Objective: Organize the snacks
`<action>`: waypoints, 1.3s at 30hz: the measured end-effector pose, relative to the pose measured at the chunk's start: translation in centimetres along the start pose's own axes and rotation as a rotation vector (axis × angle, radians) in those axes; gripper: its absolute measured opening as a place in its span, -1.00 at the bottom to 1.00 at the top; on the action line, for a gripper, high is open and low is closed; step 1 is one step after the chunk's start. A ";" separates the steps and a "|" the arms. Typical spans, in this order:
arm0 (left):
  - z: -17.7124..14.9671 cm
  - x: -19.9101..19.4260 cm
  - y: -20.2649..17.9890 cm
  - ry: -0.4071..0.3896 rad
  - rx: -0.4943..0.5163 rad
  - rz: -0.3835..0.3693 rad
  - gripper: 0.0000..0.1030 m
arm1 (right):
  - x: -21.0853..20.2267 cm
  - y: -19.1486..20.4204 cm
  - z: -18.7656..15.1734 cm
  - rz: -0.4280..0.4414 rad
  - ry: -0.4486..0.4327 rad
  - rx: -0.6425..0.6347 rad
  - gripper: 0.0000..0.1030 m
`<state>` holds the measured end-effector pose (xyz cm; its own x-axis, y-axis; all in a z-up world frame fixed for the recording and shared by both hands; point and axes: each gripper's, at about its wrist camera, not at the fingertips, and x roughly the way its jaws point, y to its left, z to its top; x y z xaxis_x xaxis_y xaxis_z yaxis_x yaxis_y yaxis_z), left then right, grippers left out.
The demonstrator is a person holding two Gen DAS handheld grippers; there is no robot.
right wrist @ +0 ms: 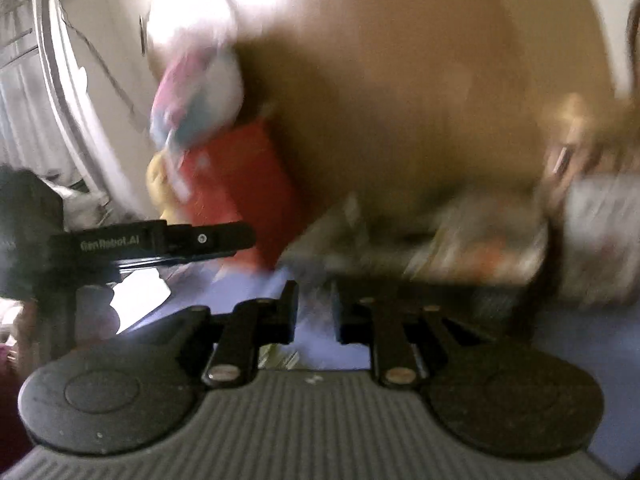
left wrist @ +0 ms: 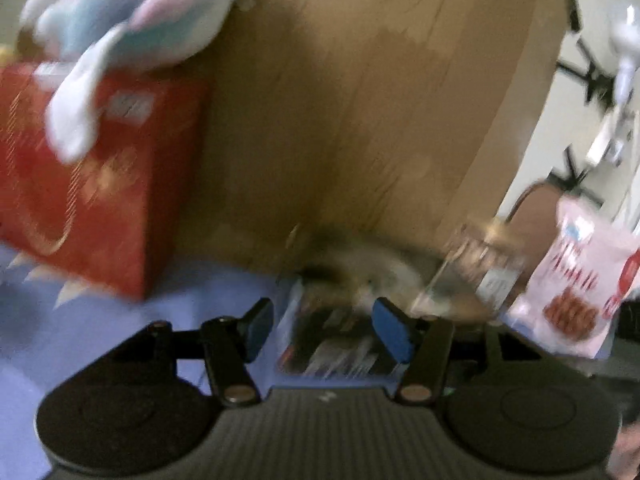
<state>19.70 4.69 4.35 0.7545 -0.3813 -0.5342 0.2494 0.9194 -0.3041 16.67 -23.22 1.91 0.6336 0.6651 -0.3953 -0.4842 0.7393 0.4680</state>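
Observation:
Both views are blurred by motion. In the left wrist view my left gripper is open, its blue pads either side of a dark flat snack packet lying on the purple cloth. A pink snack bag and a clear jar stand to the right. In the right wrist view my right gripper has its jaws a narrow gap apart with only purple cloth between them. Blurred snack packets lie ahead of it. The left gripper shows at the left.
A large cardboard box stands behind the snacks. A red box sits at the left with a pastel plush toy on top; both also show in the right wrist view, the red box and the toy.

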 end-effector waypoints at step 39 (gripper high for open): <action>-6.6 3.3 4.3 0.201 -0.195 -0.261 -0.47 | 1.8 -1.0 -3.8 -0.094 0.148 0.092 -0.24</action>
<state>19.23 6.76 -3.90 0.5418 -0.6294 -0.5571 0.2826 0.7606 -0.5844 16.01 -22.34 -2.22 0.5745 0.6069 -0.5491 -0.3658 0.7906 0.4911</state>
